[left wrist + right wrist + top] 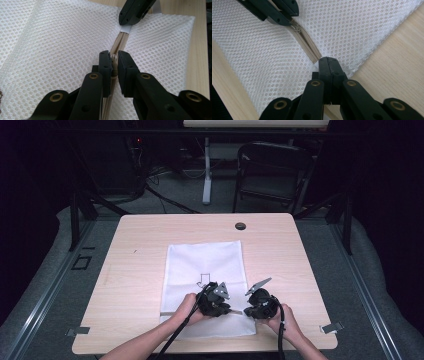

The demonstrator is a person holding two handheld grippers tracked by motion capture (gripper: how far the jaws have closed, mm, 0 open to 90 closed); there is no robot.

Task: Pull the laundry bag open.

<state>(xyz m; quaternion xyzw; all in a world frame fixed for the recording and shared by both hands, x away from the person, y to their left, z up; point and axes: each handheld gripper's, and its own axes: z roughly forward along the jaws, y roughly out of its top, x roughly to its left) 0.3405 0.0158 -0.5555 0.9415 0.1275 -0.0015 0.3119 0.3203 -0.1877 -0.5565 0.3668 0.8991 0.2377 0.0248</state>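
A white mesh bag (205,265) lies flat on the wooden table (135,270), with its beige zipper (308,46) running along the near edge. My left gripper (113,56) is shut on the metal zipper pull (114,59), which sits between its pads. A short stretch of zipper past the pull stands parted. My right gripper (328,60) is shut on the bag's fabric at the zipper's end, near the white tab (125,29). In the high view the left gripper (227,309) and right gripper (248,309) point at each other, close together, over the bag's near right part.
A dark cable hole (240,226) sits at the table's far edge. Metal clips (77,331) (332,327) mark the near corners. A folding chair (270,170) and a white stand (207,170) are on the floor beyond the table. The bag carries a small printed outline (204,280).
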